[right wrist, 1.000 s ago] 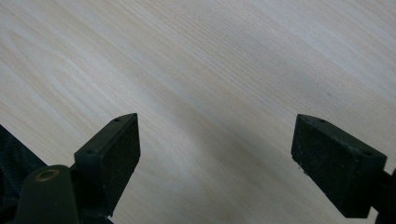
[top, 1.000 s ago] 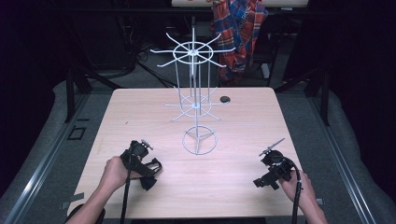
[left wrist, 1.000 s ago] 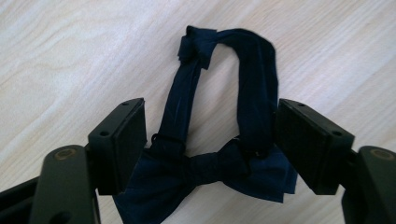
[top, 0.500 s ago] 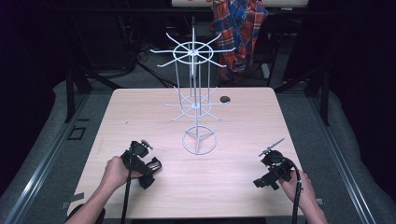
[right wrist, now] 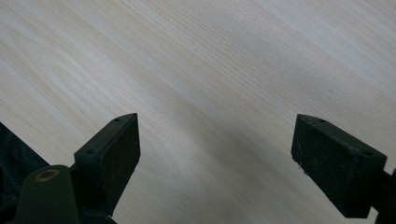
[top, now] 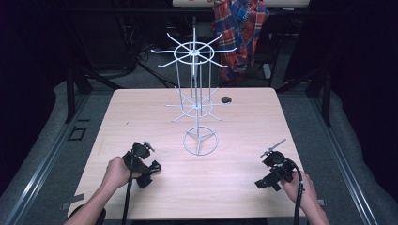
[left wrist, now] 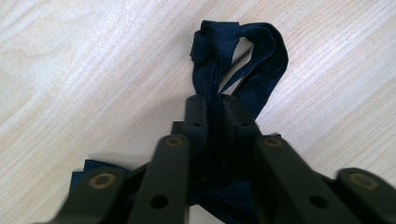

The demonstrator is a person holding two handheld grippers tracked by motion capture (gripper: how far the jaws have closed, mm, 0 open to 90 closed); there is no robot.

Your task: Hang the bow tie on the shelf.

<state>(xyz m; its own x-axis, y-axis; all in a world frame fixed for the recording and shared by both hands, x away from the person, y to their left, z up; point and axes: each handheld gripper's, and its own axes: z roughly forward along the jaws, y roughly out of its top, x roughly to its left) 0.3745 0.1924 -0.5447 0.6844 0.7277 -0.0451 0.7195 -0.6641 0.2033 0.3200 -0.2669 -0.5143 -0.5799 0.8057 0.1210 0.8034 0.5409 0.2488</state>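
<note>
Centrally, wire rack between grippers.

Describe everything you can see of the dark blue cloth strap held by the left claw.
The dark blue strap looks like soft woven fabric. It forms a loop, knotted or folded at its top, lying on the pale wooden table. The left claw is shut on it, both jaws pressing the two sides of the loop together. More blue fabric shows beneath the claw's arms. In the high view it appears as a dark shape.

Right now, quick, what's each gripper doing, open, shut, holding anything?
Left gripper: shut on a dark blue cloth strap.
Right gripper: open, holding nothing, over bare table.
</note>
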